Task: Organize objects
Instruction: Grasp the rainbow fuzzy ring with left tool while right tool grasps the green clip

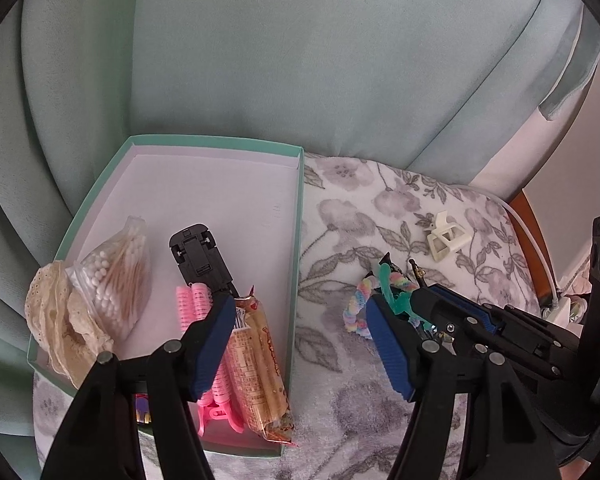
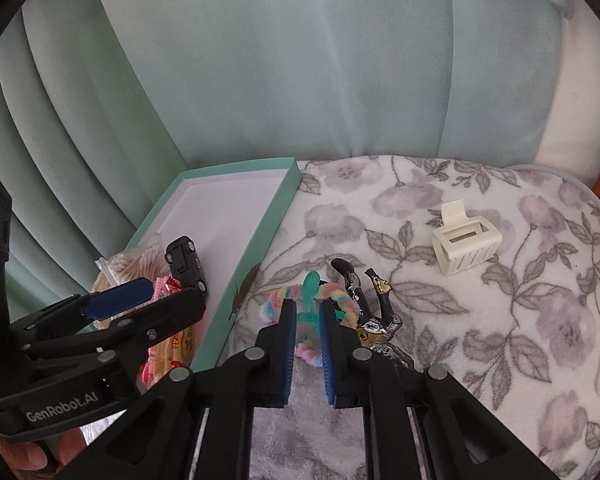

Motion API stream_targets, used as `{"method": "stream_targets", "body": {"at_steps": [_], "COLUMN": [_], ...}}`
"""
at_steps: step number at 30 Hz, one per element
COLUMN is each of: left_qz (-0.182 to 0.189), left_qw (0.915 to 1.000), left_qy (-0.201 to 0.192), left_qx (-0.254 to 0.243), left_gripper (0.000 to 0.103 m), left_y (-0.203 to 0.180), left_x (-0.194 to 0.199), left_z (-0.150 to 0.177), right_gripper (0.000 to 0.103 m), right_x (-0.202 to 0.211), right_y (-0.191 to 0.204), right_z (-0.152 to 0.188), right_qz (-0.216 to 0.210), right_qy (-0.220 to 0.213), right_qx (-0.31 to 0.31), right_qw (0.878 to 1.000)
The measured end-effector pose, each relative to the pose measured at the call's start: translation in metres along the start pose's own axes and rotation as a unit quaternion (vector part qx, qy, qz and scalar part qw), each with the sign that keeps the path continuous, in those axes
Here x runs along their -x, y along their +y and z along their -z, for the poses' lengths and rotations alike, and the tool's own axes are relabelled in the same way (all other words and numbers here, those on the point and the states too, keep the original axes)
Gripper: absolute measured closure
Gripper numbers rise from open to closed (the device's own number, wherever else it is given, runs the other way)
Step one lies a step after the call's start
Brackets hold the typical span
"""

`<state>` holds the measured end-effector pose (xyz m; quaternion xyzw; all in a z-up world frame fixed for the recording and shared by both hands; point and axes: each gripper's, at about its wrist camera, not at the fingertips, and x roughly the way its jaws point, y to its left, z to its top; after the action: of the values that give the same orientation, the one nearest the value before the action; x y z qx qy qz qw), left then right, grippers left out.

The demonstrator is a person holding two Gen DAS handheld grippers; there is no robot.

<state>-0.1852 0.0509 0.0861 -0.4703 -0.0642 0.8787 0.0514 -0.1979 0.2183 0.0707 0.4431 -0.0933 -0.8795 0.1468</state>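
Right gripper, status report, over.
Right gripper shut on teal clip. Left gripper open beside box. Pastel scrunchie tangled alongside.

box (image 1: 300,216) mint-green outside, white inside | blanket (image 2: 480,312) white with grey floral print | hair clip (image 2: 466,242) cream | my gripper pads (image 2: 289,344) blue on black | fuzzy ring (image 2: 336,294) pastel rainbow | curlers (image 1: 198,300) pink

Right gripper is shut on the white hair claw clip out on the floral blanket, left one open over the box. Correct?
Not quite. The right gripper is shut on the teal plastic piece lying on the rainbow fuzzy loop, as the right wrist view shows. The white hair claw clip sits untouched on the floral blanket. The left gripper is open over the box.
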Motion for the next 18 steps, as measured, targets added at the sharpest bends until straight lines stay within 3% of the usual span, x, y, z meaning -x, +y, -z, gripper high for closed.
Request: {"method": "stream_targets", "body": {"at_steps": [8, 18], "left_qz": [0.011, 0.037], "left_qw": [0.9996, 0.9978], "left_qy": [0.011, 0.035], "left_qx": [-0.024, -0.043], "left_gripper": [0.034, 0.050], "left_y": [-0.017, -0.036], "left_x": [-0.008, -0.027], "left_z": [0.000, 0.003], "right_gripper": [0.093, 0.093], "right_x": [0.006, 0.016], "right_y": [-0.011, -0.030], "right_z": [0.003, 0.006], "right_qz": [0.006, 0.001], "right_qy": [-0.011, -0.021], "right_qx": [-0.020, -0.042], "right_qw": [1.000, 0.999]}}
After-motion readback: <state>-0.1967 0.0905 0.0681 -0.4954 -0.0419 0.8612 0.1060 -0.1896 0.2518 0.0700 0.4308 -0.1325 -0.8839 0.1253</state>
